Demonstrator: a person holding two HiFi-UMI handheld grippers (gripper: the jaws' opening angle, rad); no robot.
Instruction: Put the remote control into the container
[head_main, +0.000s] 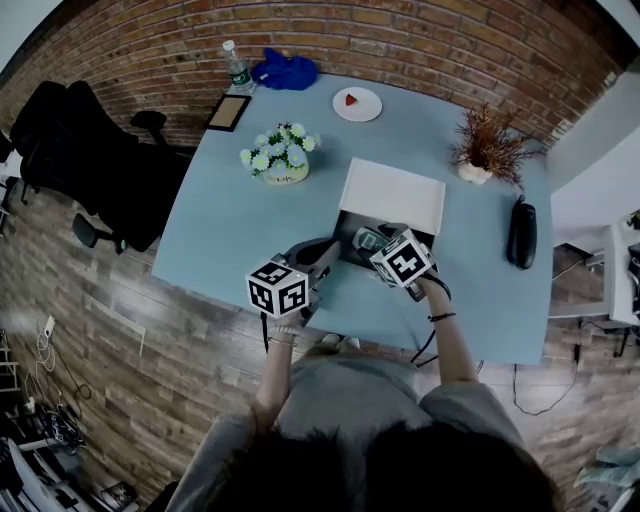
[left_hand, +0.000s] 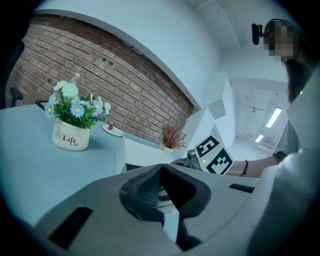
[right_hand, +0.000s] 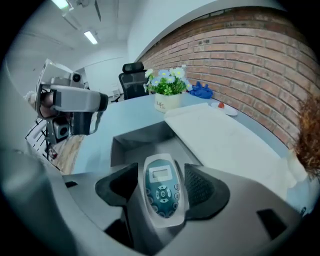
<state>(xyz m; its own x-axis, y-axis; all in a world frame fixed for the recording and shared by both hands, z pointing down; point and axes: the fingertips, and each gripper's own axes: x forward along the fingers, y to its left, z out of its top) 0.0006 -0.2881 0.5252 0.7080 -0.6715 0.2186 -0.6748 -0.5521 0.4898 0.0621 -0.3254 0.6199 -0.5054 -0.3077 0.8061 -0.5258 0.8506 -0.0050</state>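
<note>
A silver remote control (right_hand: 161, 187) with a small screen and dark buttons sits between the jaws of my right gripper (right_hand: 162, 182), which is shut on it. It hangs over the near edge of the grey open container (right_hand: 142, 142), whose white lid (right_hand: 220, 135) lies folded back behind. In the head view the container (head_main: 350, 230) sits mid-table with the right gripper (head_main: 372, 240) and remote (head_main: 366, 240) at its front rim. My left gripper (head_main: 318, 252) rests just left of the container. In its own view the left gripper (left_hand: 165, 182) is shut with nothing between its jaws.
A white flower pot (head_main: 281, 155) stands left of the lid. Behind are a plate (head_main: 357, 103), a picture frame (head_main: 229, 112), a water bottle (head_main: 237, 66) and a blue cloth (head_main: 285, 70). A dried plant (head_main: 487, 148) and a black handset (head_main: 521, 233) sit right. A black chair (head_main: 80, 150) stands off the table's left.
</note>
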